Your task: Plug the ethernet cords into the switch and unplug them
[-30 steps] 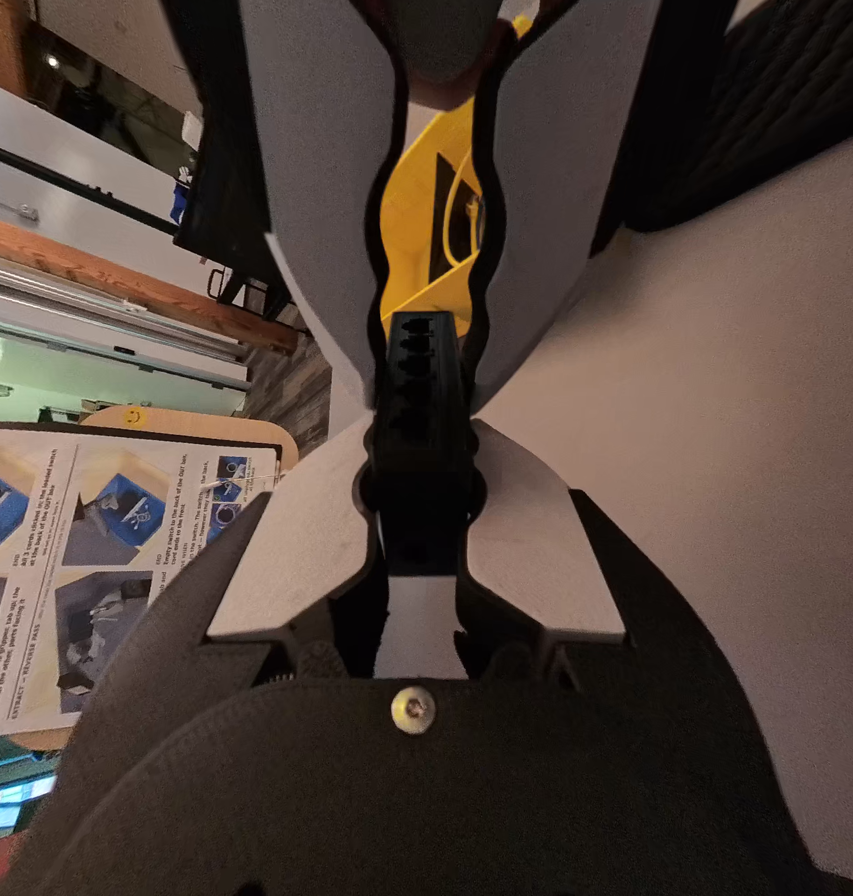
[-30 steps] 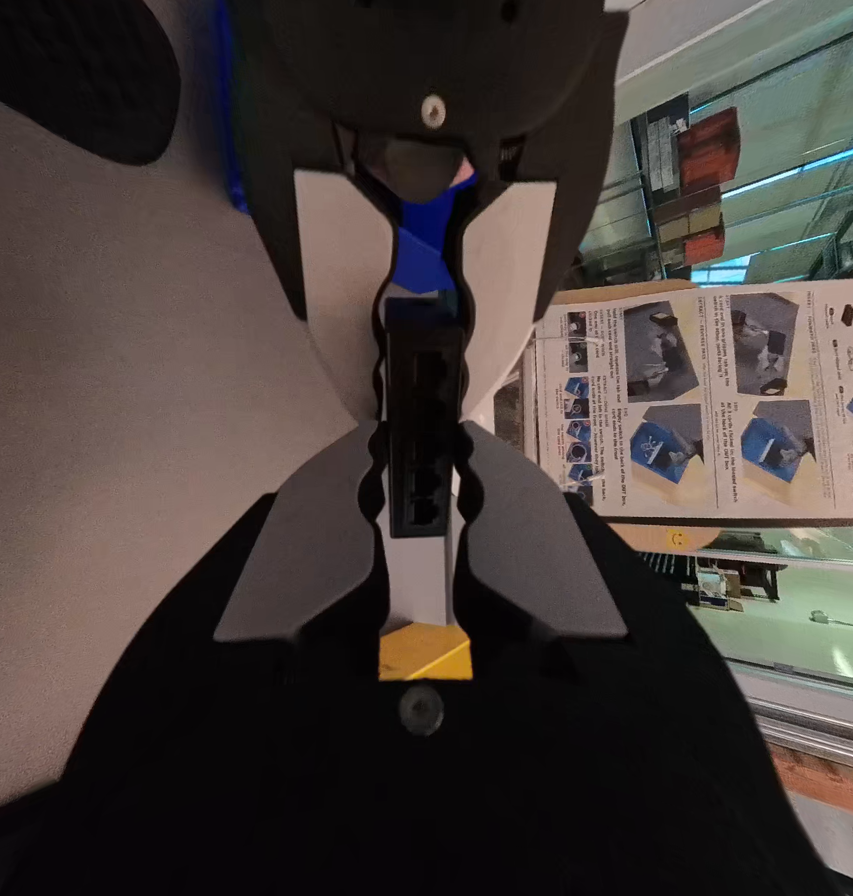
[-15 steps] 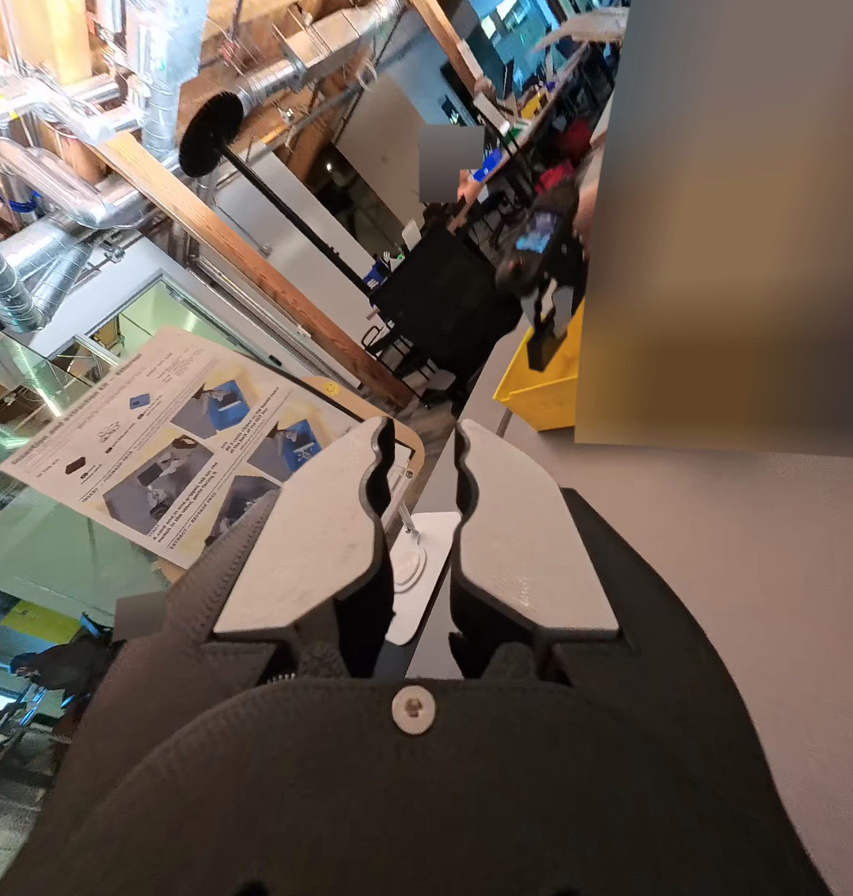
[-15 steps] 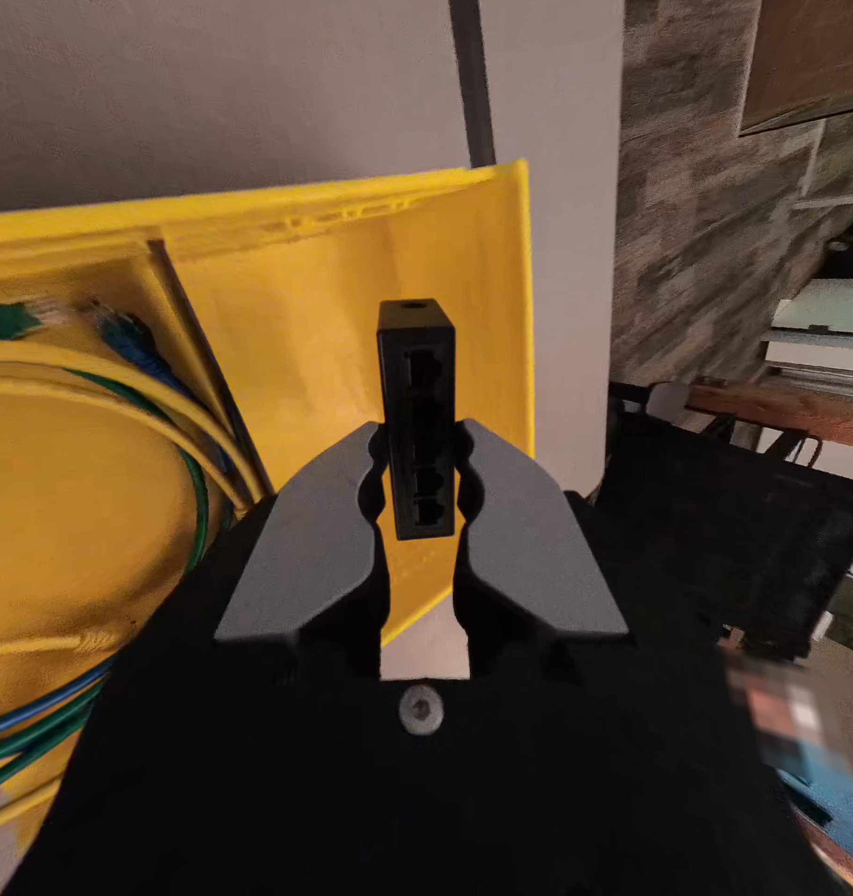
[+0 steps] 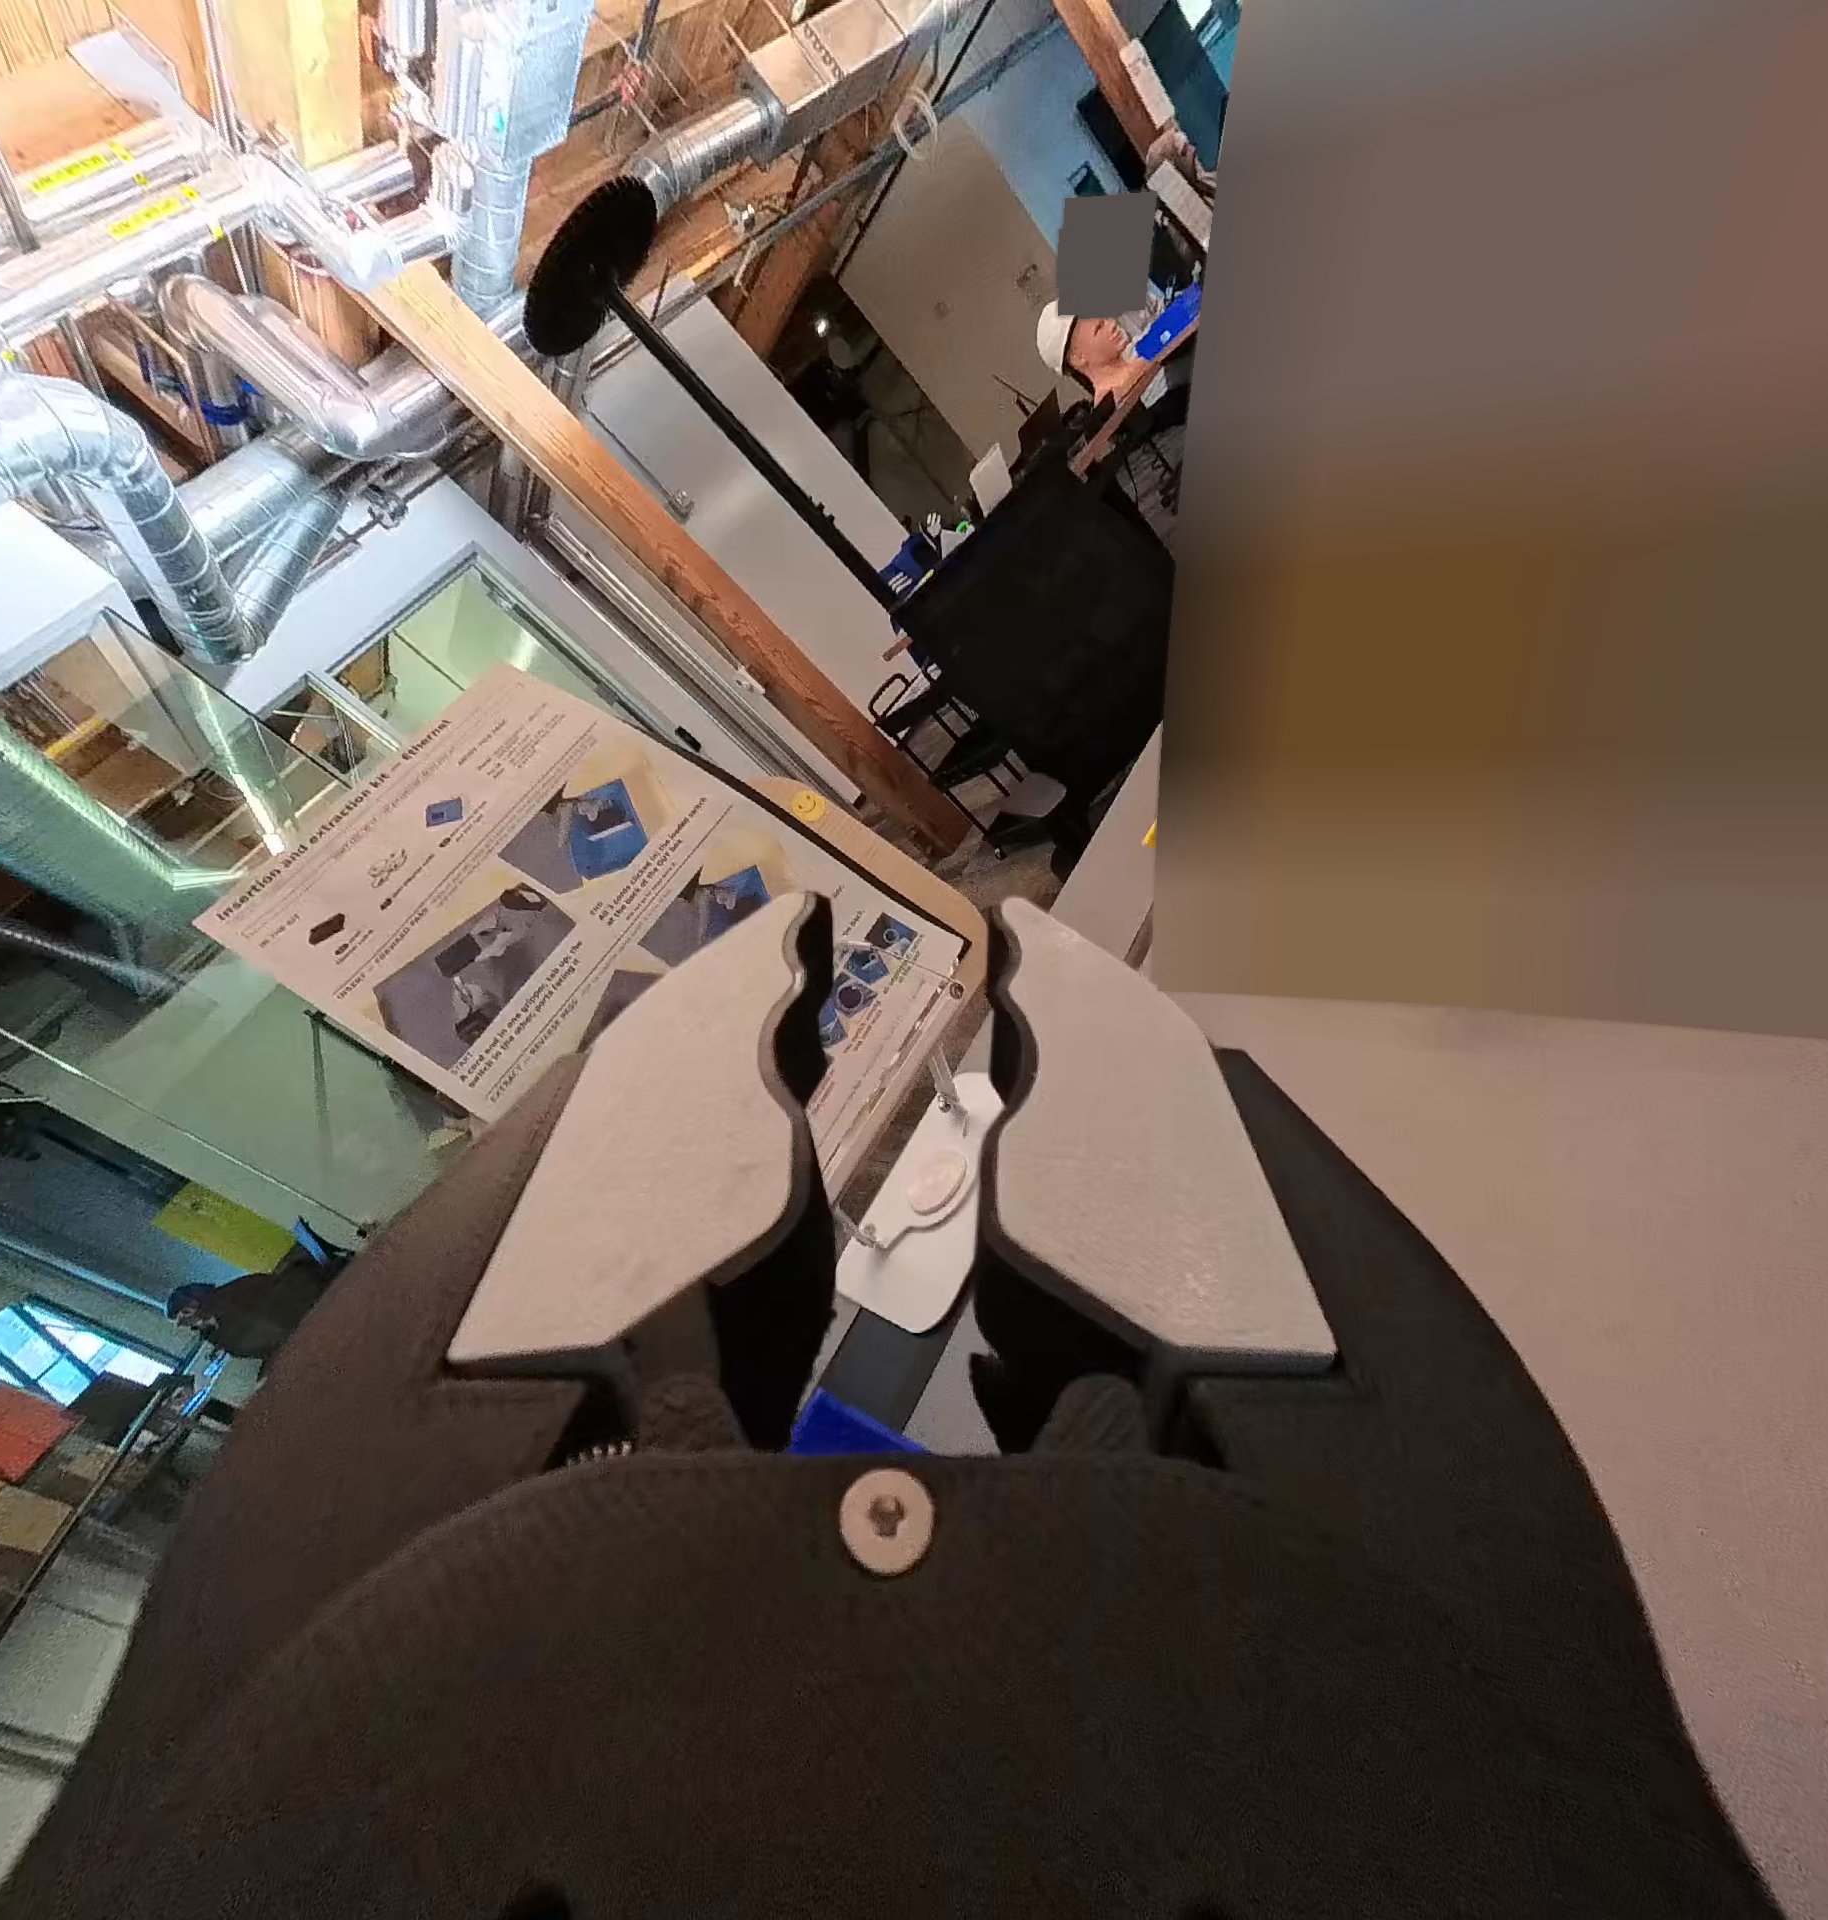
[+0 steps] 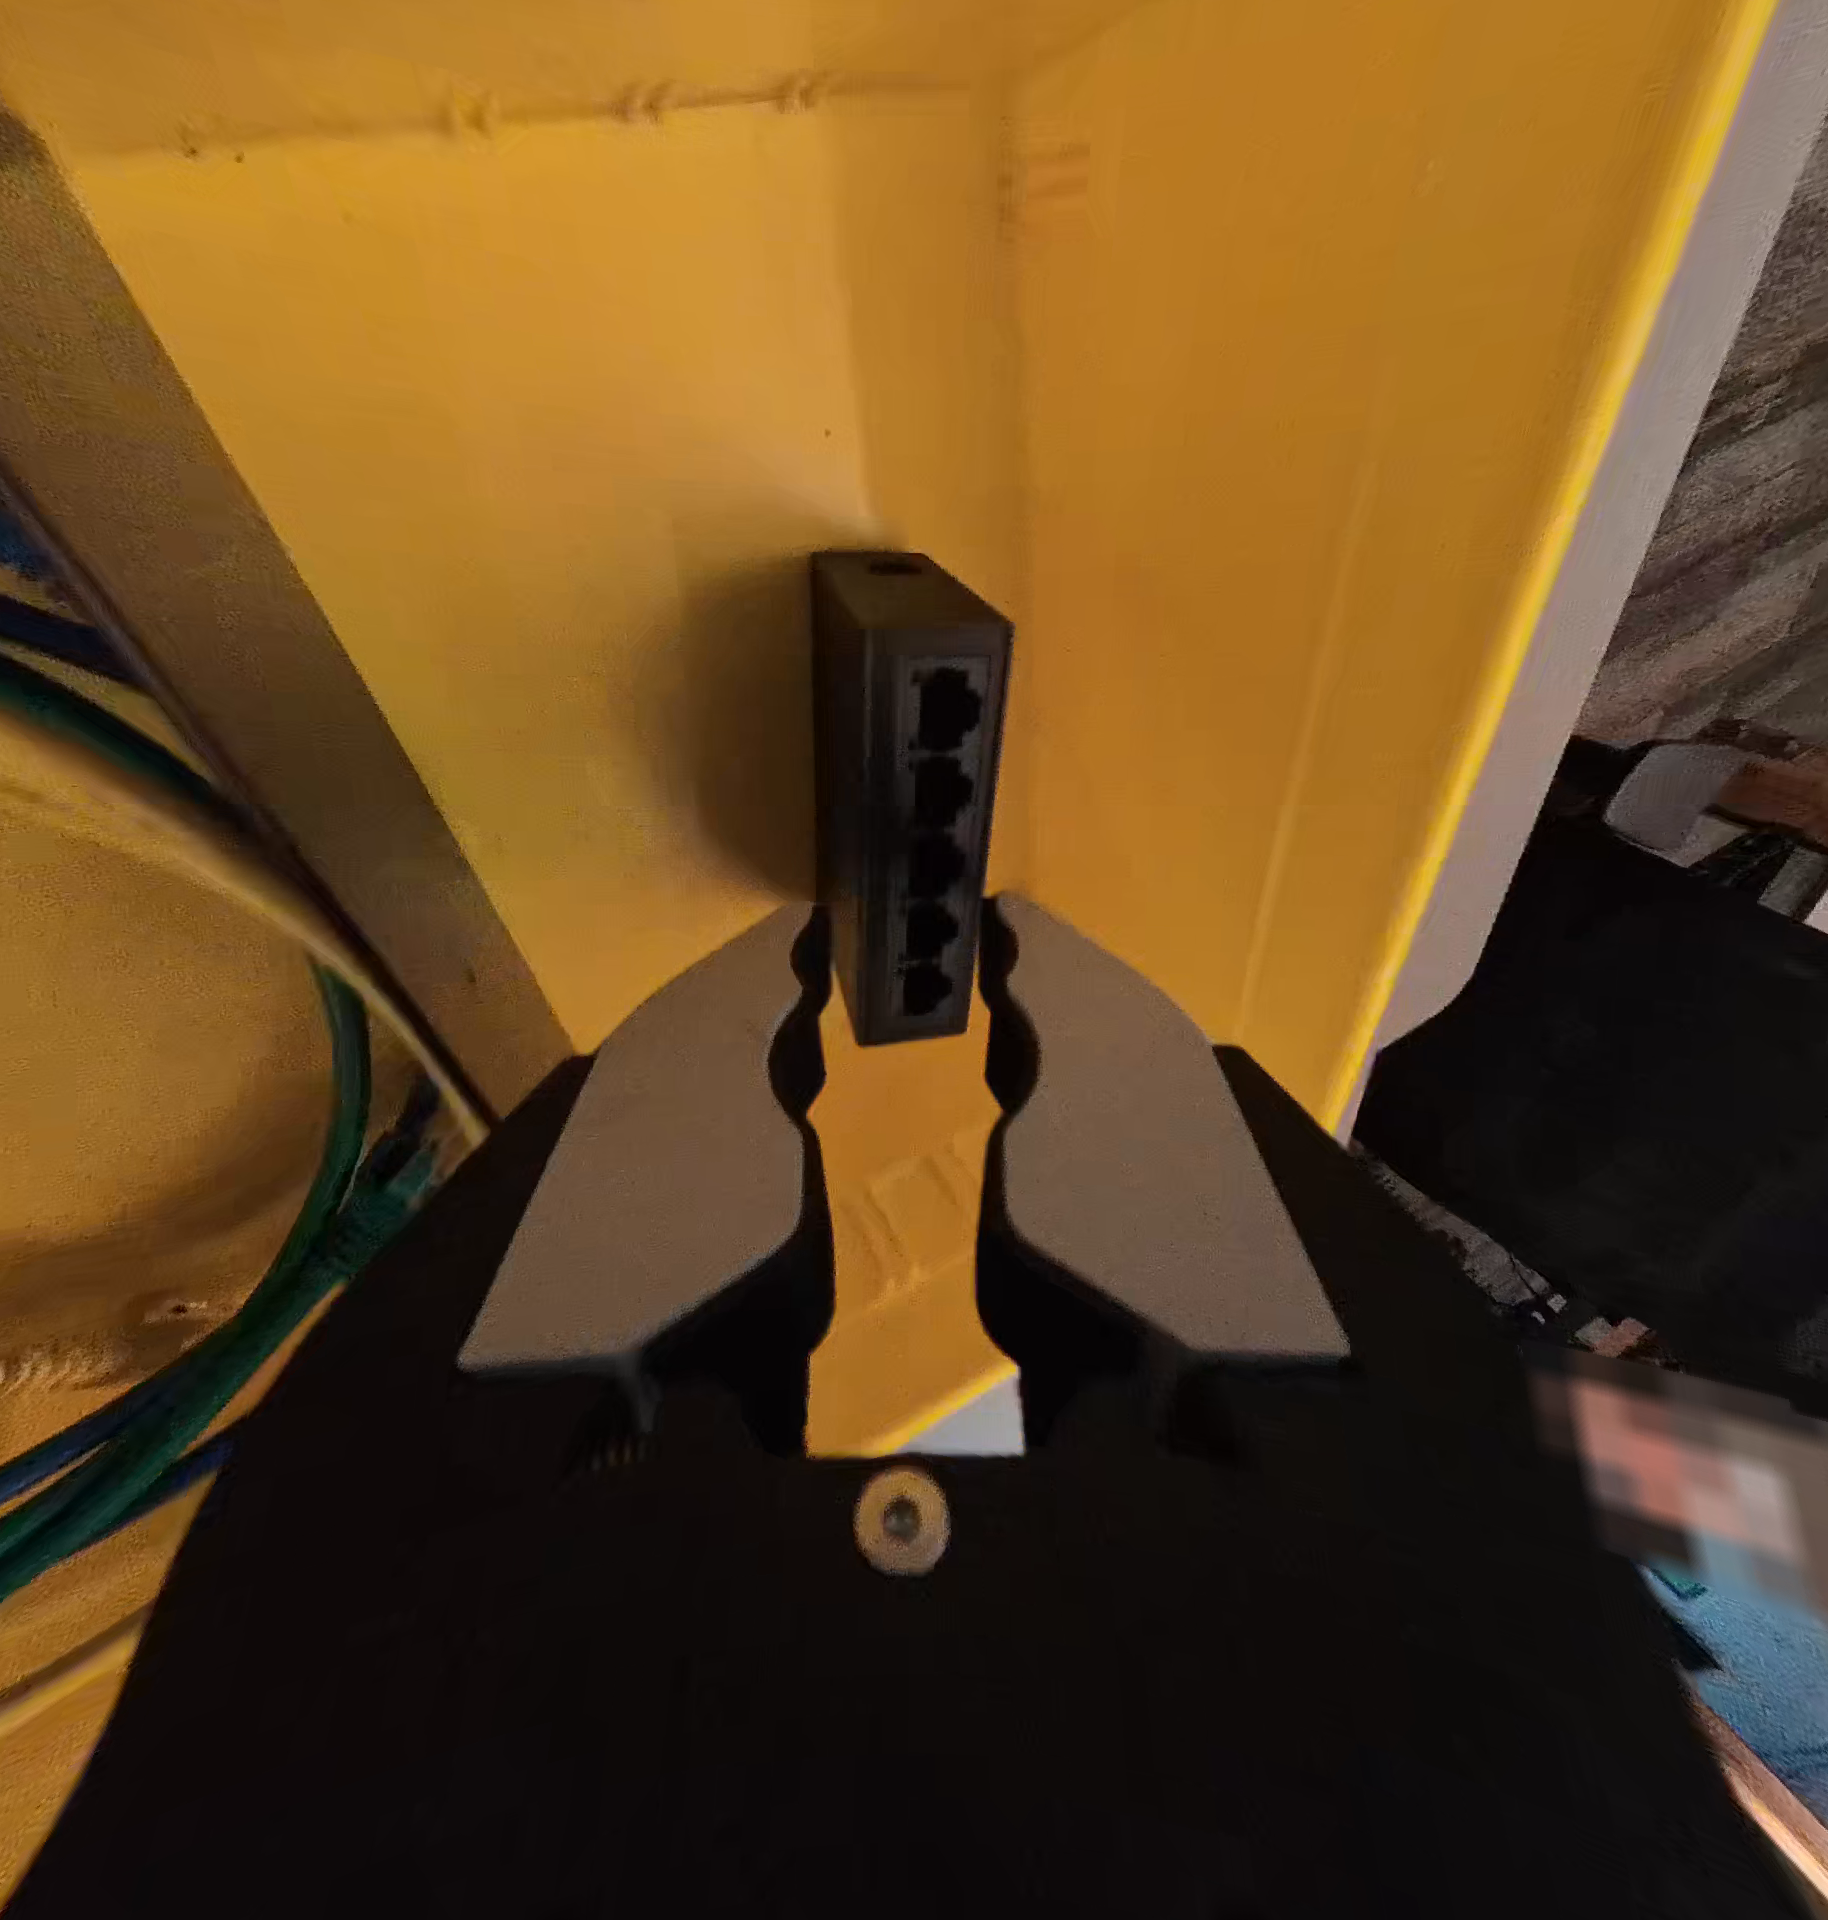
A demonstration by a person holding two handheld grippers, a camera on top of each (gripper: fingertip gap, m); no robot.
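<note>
Right gripper: flat grey fingers with wavy black inner edges, tips on either side of the lower end of the switch; a thin gap shows on the left side, so whether they clamp it or merely flank it cannot be told.
Left gripper: same grey, matte, slightly grainy fingers, parted and holding nothing, pointing past the table edge toward the room.
Switch: small black plastic box, long and narrow, standing on end in the corner compartment of the bin, its row of five square ports facing the camera and all free.
Bin: smooth yellow plastic with upright walls; a slanted divider splits off the switch's compartment.
Cords: green, blue and yellow cables looped in the compartment left of the divider, blurred.
Table: plain pale matte surface under the left gripper.
Instruction sheet: printed page with photos, propped upright on a stand beyond the left fingers.
</note>
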